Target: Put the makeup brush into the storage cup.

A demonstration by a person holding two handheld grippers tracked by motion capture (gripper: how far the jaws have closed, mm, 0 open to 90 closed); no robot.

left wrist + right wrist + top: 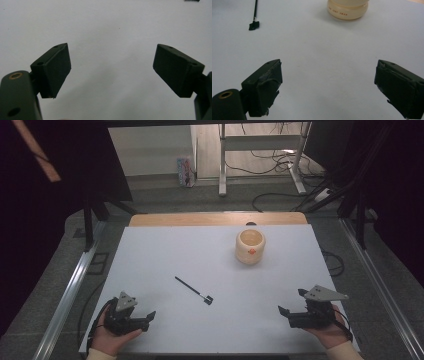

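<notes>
The thin black brush (193, 290), a slim dark stick with a small blocky head at its near end, lies flat on the white table top (210, 330), slanting from upper left to lower right in the high view, roughly midway between the two grippers and a little farther up the table than either. Nothing touches it. In the right gripper view it shows at the upper left (254, 17), with the head toward the camera and the stick running off the top edge. The left gripper (148, 316) sits low over the near left part of the table in the person's left hand (111, 339), jaws spread wide and empty; in the left gripper view (111, 70) there is bare white surface between the two black pads. The right gripper (292, 302) sits at the near right in the right hand (331, 332), jaws likewise wide apart with nothing between them, as the right gripper view (328, 85) shows. Both grippers stand well apart from the brush. A cream round jar (250, 246), open at the top and with a small orange mark on its side, stands upright on the far right part of the table, well beyond the brush; the right gripper view shows its lower body with a line of red lettering (347, 11).
</notes>
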